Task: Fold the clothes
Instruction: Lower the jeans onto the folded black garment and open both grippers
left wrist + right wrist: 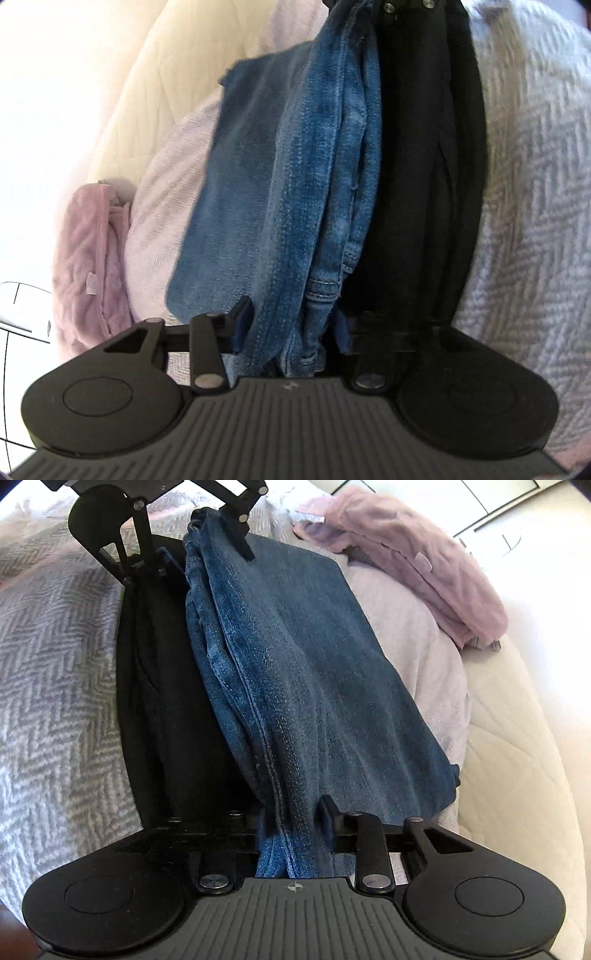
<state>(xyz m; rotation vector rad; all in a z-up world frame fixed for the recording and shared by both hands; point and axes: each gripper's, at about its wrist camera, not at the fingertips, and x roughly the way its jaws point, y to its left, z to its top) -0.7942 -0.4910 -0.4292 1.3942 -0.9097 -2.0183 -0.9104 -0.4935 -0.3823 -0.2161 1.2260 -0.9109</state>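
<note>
We hold the bunched jeans taut above the bed, left gripper and right gripper each clamped on 1 end, and uneven pull could slip the thick denim free.

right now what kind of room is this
Most likely a bedroom. The jeans are held over a herringbone blanket spread on what looks like a quilted cream mattress, with a folded pink garment waiting nearby.
</note>
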